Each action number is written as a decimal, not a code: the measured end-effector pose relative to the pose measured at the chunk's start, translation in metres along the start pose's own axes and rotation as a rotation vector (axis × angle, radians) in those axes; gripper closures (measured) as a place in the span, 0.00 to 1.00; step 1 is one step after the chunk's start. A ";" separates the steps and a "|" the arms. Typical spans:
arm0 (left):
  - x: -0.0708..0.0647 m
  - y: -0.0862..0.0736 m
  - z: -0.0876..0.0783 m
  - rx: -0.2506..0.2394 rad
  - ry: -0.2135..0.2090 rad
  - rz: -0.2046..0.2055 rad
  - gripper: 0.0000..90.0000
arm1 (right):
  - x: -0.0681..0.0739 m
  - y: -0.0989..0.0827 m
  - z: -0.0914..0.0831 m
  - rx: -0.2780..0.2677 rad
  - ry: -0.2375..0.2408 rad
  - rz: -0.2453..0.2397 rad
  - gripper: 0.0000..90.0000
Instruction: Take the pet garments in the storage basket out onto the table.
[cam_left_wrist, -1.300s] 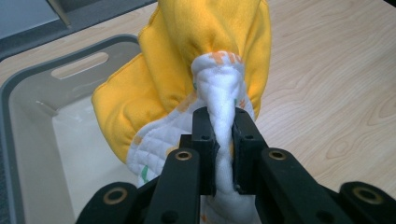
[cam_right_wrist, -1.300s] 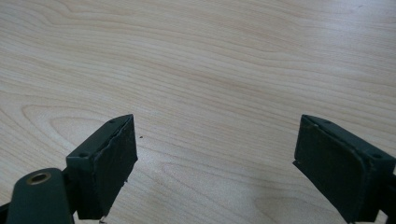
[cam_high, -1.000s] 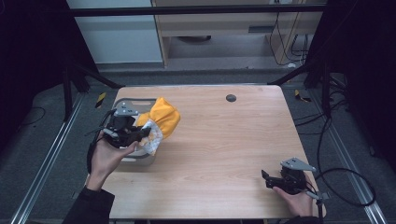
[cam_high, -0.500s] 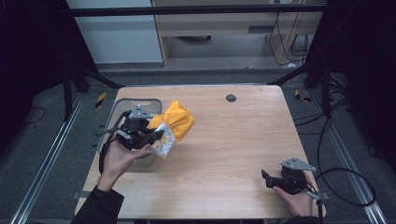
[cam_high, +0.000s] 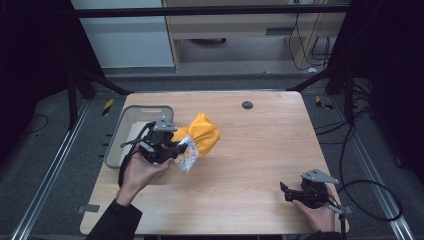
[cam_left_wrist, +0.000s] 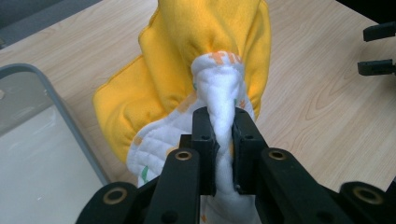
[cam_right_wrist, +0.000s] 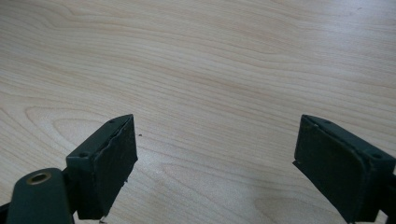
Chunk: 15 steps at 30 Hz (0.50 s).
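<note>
A yellow cloth with a white quilted lining (cam_high: 200, 136) hangs over the left part of the wooden table (cam_high: 260, 150), just right of a grey bin (cam_high: 120, 135). My left gripper (cam_high: 176, 150) is shut on the cloth's white edge. In the left gripper view the white fold (cam_left_wrist: 223, 116) is pinched between the two black jaws of that gripper (cam_left_wrist: 223, 135), and the yellow bulk (cam_left_wrist: 205, 42) bulges beyond them. My right gripper (cam_high: 286, 192) rests low near the table's front right corner. Its jaws stand wide apart over bare wood in the right gripper view (cam_right_wrist: 215, 163).
A small dark round disc (cam_high: 247, 105) lies near the table's far edge. The grey bin's rim (cam_left_wrist: 60, 112) shows at the left of the left gripper view. Cables (cam_high: 370, 200) trail off the table's right side. Metal frame rails run along both sides.
My left gripper has carried the cloth rightward from over the bin to over the table beside it, and slightly lower. The right gripper has stayed still.
</note>
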<state>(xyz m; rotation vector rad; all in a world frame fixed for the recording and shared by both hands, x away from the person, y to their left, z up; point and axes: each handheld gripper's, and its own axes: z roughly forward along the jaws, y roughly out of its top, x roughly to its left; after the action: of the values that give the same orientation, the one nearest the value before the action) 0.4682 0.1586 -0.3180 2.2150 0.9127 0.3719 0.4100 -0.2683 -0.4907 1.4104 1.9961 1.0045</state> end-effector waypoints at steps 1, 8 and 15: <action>0.000 0.000 0.000 0.000 0.000 0.000 0.91 | 0.000 0.000 0.000 0.000 0.000 0.000 0.14; -0.008 -0.001 0.014 0.013 -0.024 0.014 0.91 | 0.000 0.000 0.000 -0.002 -0.003 -0.004 0.14; -0.016 -0.002 0.025 0.022 -0.041 0.026 0.91 | 0.000 0.000 0.000 0.000 0.000 0.001 0.14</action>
<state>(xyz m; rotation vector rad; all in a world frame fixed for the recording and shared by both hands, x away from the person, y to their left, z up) 0.4681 0.1357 -0.3377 2.2484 0.8709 0.3291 0.4097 -0.2685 -0.4906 1.4116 1.9960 1.0051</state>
